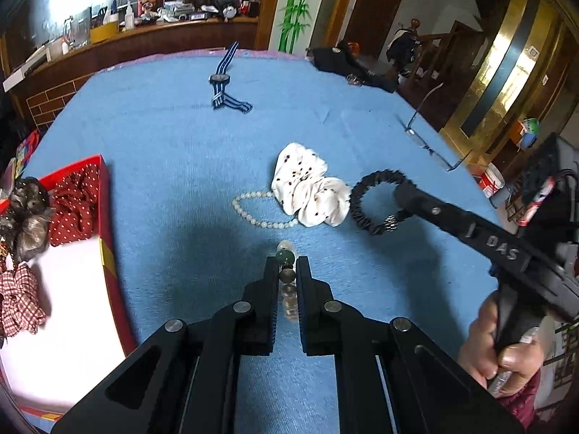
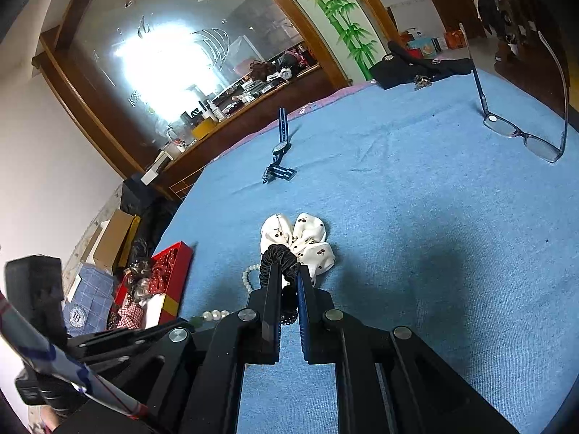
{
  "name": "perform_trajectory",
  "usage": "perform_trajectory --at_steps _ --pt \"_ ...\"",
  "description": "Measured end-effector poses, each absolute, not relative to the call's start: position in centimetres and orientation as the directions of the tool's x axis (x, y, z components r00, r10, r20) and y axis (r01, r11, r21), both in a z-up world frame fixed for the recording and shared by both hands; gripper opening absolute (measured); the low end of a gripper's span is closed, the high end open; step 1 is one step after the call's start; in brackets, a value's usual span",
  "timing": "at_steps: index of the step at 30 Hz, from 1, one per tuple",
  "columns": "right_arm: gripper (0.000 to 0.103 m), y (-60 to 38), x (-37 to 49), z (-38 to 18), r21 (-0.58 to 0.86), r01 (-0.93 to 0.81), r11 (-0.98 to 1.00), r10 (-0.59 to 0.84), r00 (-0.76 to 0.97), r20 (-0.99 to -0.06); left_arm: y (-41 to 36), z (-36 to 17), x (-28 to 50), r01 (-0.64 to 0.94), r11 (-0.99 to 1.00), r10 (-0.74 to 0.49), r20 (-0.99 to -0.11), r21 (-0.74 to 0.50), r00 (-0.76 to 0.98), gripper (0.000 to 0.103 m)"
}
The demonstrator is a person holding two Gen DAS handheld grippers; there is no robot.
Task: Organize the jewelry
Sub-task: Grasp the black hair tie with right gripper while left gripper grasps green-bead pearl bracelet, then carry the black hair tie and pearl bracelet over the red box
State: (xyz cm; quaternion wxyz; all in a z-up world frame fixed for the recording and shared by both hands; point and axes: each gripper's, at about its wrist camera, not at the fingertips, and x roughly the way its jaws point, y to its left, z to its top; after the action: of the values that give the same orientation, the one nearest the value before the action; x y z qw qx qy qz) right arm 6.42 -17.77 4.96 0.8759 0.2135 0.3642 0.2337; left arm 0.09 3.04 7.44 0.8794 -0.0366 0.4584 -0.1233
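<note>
My left gripper [image 1: 287,266] is shut on a bead bracelet [image 1: 286,275] of green, brown and clear beads, just above the blue cloth. My right gripper [image 2: 289,275] is shut on a black ruffled hair band [image 2: 277,256], which also shows in the left wrist view [image 1: 365,199] at the right gripper's tip. A white spotted scrunchie [image 1: 307,188] lies beside it, with a pearl bracelet [image 1: 253,209] to its left. A red box [image 1: 105,253] at the left holds a red dotted scrunchie [image 1: 76,202], a plaid one and a grey one.
A striped-strap watch [image 1: 220,79] lies far back on the blue cloth [image 1: 163,144]. Glasses [image 1: 430,137] stand near the right edge. A black garment [image 1: 347,63] and keys lie at the far right corner. A cluttered wooden shelf runs behind the table.
</note>
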Motion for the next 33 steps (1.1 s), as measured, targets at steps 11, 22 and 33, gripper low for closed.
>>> perform_trajectory --at_steps 11,22,33 --pt "0.009 -17.4 5.8 5.4 0.527 -0.291 0.799 0.574 0.633 -0.520 4.0 8.8 -1.0 0.169 0.967 -0.254 -0.776 -0.190 0.578 0.009" --pt "0.009 -14.9 4.1 6.9 0.521 -0.355 0.776 0.614 0.612 -0.498 8.1 11.4 -3.2 0.127 0.969 -0.244 -0.731 -0.212 0.637 0.009" --pt "0.009 -6.8 1.8 8.6 0.516 -0.472 0.715 0.699 0.489 -0.521 15.4 12.1 -4.3 0.014 0.971 -0.184 -0.708 -0.239 0.682 0.009"
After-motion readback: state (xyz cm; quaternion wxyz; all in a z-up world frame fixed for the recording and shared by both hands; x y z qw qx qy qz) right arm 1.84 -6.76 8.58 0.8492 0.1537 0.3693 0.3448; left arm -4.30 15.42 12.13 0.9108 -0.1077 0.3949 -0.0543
